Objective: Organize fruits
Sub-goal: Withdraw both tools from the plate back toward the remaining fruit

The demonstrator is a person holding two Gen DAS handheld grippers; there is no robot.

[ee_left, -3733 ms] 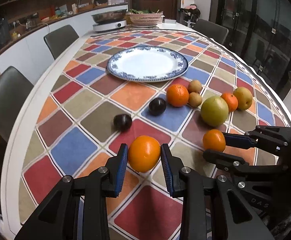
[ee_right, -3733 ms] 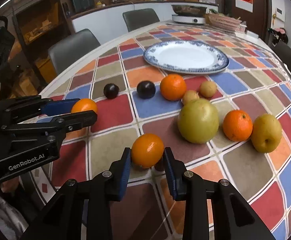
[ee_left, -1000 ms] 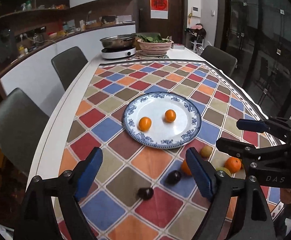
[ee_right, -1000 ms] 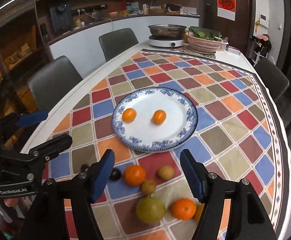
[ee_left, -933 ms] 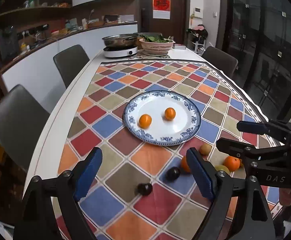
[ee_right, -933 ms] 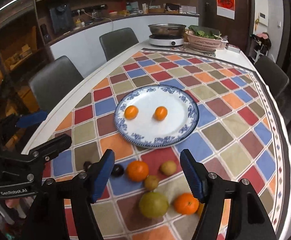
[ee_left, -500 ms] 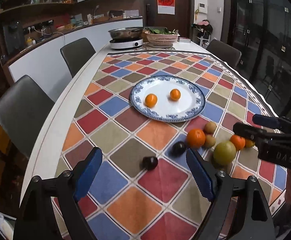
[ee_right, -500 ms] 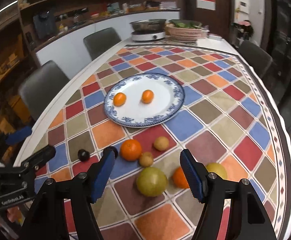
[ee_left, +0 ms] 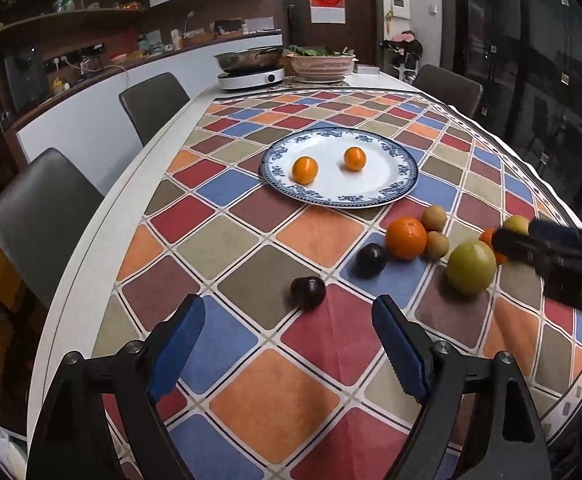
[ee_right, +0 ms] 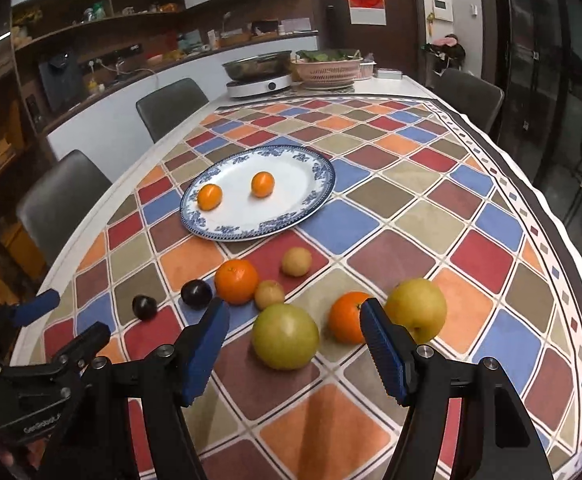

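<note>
Two small orange mandarins (ee_left: 305, 170) (ee_left: 354, 159) lie apart on the white round plate with a blue patterned rim (ee_left: 405, 184), set mid-table. Near of the plate, loose on the cloth, lie a larger orange (ee_left: 405, 238), two small tan kiwi-like fruits (ee_left: 434, 217) (ee_left: 438, 244), two dark purple plums (ee_left: 371, 259) (ee_left: 307, 292), a large green round fruit (ee_right: 285, 336), a second orange (ee_right: 346, 317) and a yellow pear-like fruit (ee_right: 416, 308). The left gripper (ee_left: 289, 354) is spread wide and empty above the cloth near the nearer plum. The right gripper (ee_right: 293, 350) is likewise spread and empty, the green fruit and second orange showing between its blue pads. The surface is a tablecloth of coloured diamond patches (ee_left: 315, 400) on a white table (ee_left: 103, 216). At the far end stand a metal pan on a white cooker (ee_right: 258, 76) and a pink basket of greens (ee_right: 327, 68); dark chairs (ee_left: 39, 220) line the left side, with shelves and a counter behind.
</note>
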